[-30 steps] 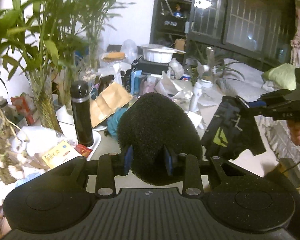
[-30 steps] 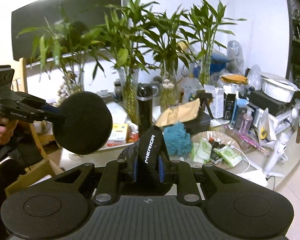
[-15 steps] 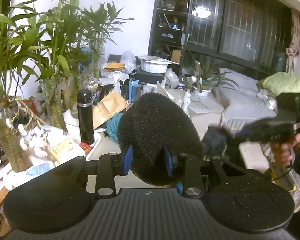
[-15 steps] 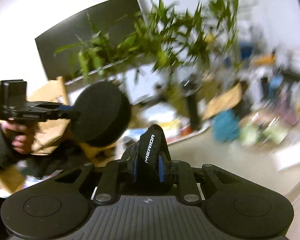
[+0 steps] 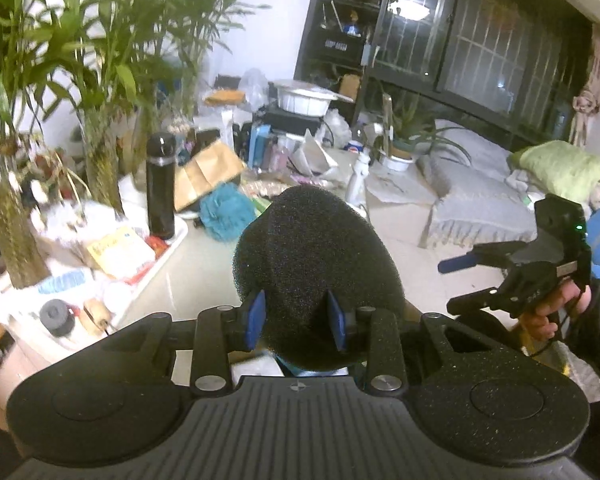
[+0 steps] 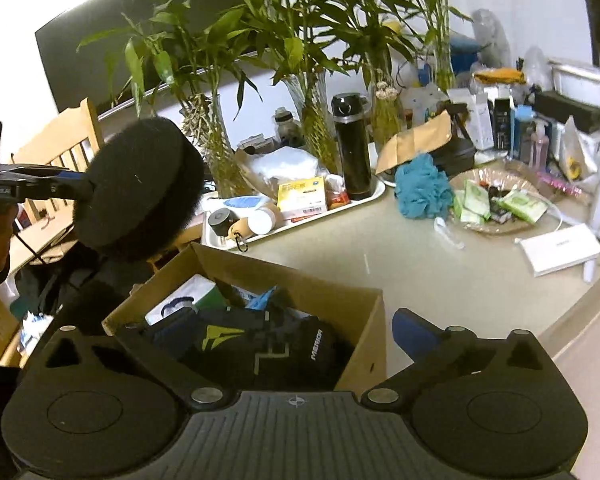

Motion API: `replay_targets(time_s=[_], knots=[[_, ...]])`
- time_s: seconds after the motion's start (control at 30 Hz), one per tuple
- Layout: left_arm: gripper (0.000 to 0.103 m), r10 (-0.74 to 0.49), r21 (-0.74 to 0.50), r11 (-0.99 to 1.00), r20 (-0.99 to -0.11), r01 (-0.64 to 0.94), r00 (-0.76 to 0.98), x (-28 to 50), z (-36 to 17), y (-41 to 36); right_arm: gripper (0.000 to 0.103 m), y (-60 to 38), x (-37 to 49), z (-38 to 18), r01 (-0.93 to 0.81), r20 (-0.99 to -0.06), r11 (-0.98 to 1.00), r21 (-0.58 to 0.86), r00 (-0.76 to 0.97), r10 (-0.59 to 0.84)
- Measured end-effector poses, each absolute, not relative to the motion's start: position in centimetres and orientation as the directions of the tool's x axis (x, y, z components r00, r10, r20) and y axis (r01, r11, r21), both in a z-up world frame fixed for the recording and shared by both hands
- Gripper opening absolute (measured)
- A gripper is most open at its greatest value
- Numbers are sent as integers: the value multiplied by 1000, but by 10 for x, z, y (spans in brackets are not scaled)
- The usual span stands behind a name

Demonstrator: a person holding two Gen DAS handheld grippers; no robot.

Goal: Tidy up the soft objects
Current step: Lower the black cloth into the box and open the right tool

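Right gripper (image 6: 284, 344) just sprung wide, black glove (image 6: 260, 348) dropped in cardboard box (image 6: 364, 344). Left gripper (image 5: 296, 316) pinching foam pad (image 5: 312, 272) at 10 o'clock; risk: rebounding off heaped contents.

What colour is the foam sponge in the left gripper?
Black foam sponge; clearest in the left wrist view.

Your beige table (image 6: 400, 264) carries a cardboard box (image 6: 364, 344), a white tray (image 6: 296, 220) with a black flask (image 6: 352, 152), a teal bath pouf (image 6: 420, 188), a glass plate (image 6: 500, 228) and a white box (image 6: 560, 248).
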State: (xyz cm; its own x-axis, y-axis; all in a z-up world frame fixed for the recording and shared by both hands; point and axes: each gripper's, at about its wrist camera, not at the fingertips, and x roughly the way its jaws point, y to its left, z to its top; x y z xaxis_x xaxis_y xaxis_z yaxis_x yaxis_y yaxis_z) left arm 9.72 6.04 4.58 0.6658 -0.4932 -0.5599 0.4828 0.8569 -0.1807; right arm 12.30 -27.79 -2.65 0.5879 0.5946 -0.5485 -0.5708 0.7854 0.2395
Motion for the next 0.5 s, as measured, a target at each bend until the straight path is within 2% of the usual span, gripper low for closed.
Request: replay_targets(time_s=[0.27,0.37,0.47,0.5], knots=[[34,-587,-318,803,-569,504,575,107,36,39,103,-286,110,-20,-562,-522,793,236,615,591],[38,-615,-384,785,-583,486,531,117,27,25,103,-288,106,-17,-559,-511,794,240,623,593],[45,-640,-481,766,-629,426,442,135,4,14,103,-289,103,-16,-557,-512,799,227,630,584],[54,-639,-489,767,-643,414,423,139,-3,11,103,-289,101,-17,-555,-516,803,219,632,578]])
